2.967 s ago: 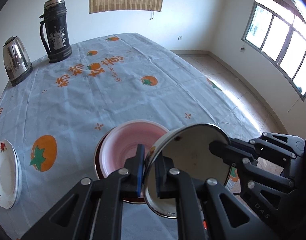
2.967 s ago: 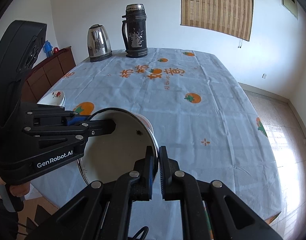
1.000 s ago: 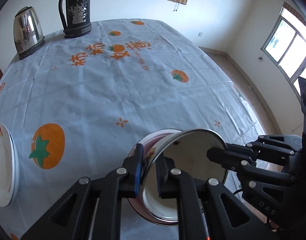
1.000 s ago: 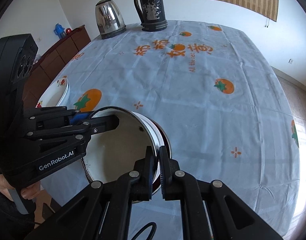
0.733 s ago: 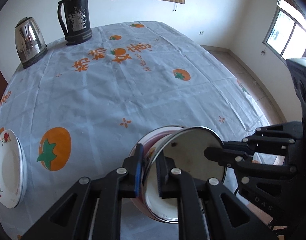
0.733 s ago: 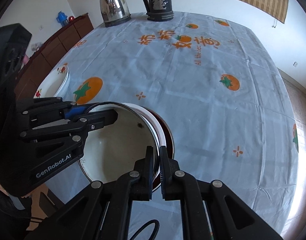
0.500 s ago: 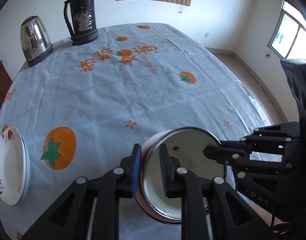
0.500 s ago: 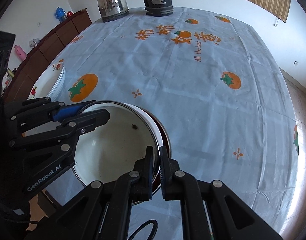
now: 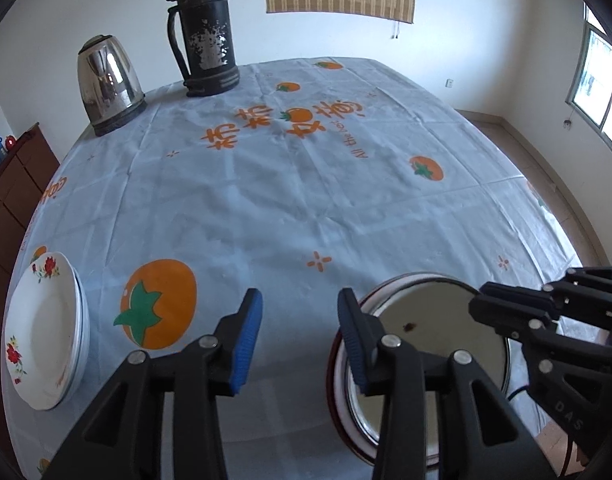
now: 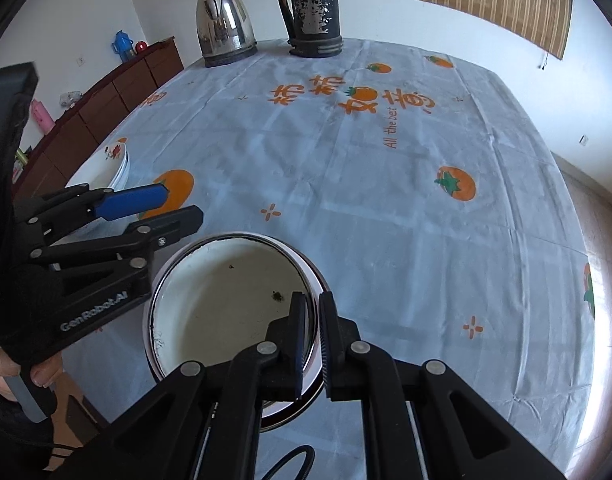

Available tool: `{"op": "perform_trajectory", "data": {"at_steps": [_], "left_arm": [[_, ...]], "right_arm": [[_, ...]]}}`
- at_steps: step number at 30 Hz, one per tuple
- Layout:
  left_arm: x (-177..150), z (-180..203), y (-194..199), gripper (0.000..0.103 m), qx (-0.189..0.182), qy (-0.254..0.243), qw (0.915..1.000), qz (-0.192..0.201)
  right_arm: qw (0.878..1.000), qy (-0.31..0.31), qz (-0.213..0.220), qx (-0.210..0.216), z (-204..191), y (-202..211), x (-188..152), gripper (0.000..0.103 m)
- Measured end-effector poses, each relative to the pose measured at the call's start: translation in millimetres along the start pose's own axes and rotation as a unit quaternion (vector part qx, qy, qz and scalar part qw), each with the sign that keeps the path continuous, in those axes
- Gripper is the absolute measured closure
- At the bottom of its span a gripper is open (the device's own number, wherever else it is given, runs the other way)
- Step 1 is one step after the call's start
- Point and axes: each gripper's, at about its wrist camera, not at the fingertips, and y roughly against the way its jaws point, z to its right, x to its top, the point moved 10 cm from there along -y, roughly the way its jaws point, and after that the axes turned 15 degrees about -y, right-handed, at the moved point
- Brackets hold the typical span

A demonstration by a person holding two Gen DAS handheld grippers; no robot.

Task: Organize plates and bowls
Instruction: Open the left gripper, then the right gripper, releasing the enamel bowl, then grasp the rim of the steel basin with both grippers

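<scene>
Lower bowl (image 10: 321,280) — mostly hidden under the nested white bowl (image 10: 225,304). Plates (image 10: 105,168) — partly behind the left gripper (image 10: 173,206); count unclear.

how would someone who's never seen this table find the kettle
Look to the far end of the table, where two vessels stand side by side. The kettle is the short, shiny steel one, left of the tall black flask.

Plates (image 9: 45,336) left of nested bowls (image 9: 434,344).
</scene>
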Motion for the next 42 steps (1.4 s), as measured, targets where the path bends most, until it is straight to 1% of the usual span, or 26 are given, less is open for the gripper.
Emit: {"op": "perform_trajectory", "data": {"at_steps": [3, 6, 8, 10, 13, 16, 21, 26, 30, 33, 36, 38, 39, 40, 41, 42], "left_arm": [[-1, -1, -3, 0.064, 0.011, 0.002, 0.9999, 0.004], [0, -1, -5, 0.064, 0.007, 0.008, 0.9999, 0.004], [-1, -1, -7, 0.064, 0.012, 0.010, 0.9999, 0.003], [-2, -2, -8, 0.064, 0.018, 0.013, 0.9998, 0.004], [-3, -3, -10, 0.064, 0.020, 0.017, 0.9996, 0.005], [-4, -4, -10, 0.064, 0.021, 0.021, 0.9995, 0.007], [-4, -3, -9, 0.064, 0.032, 0.014, 0.9993, 0.011], [-5, -3, -8, 0.064, 0.034, 0.015, 0.9992, 0.016], [-5, -3, -7, 0.064, 0.040, 0.011, 0.9988, 0.024], [-7, -4, -6, 0.064, 0.045, 0.013, 0.9985, 0.027], [-10, -8, -6, 0.059, 0.049, 0.021, 0.9982, 0.029], [-11, -11, -4, 0.050, 0.057, 0.020, 0.9977, 0.032], [-12, -12, -3, 0.048, 0.062, 0.020, 0.9973, 0.035], [-13, -14, -1, 0.044, 0.066, 0.021, 0.9969, 0.038], [-14, -15, 0, 0.039, 0.070, 0.021, 0.9965, 0.041], [-16, -17, 2, 0.038, 0.072, 0.023, 0.9962, 0.044]], "right_arm": [[1.000, 0.002, 0.016, -0.004, 1, 1, -1, 0.095], [1.000, 0.001, 0.030, 0.000, 3, -1, 2, 0.095], [0.999, -0.005, 0.038, 0.002, 4, -2, 5, 0.095], [0.999, -0.006, 0.050, 0.008, 4, -2, 6, 0.094], [0.998, -0.022, 0.061, 0.028, 2, 3, 4, 0.094], [0.996, -0.036, 0.077, 0.032, 5, 10, 4, 0.094], [0.995, -0.043, 0.084, 0.027, 9, 10, 3, 0.094], [0.993, -0.053, 0.101, 0.024, 14, 17, 1, 0.094], [0.992, -0.066, 0.105, 0.036, 18, 22, -3, 0.094], [0.990, -0.077, 0.116, 0.031, 22, 27, -6, 0.094], [0.986, -0.100, 0.129, 0.023, 30, 31, -8, 0.093], [0.984, -0.121, 0.132, 0.025, 36, 31, -11, 0.089], [0.982, -0.128, 0.133, 0.028, 38, 31, -13, 0.078], [0.981, -0.133, 0.135, 0.029, 39, 31, -14, 0.061], [0.980, -0.140, 0.141, 0.030, 42, 32, -16, 0.052], [0.978, -0.144, 0.146, 0.030, 43, 33, -17, 0.041]]}}
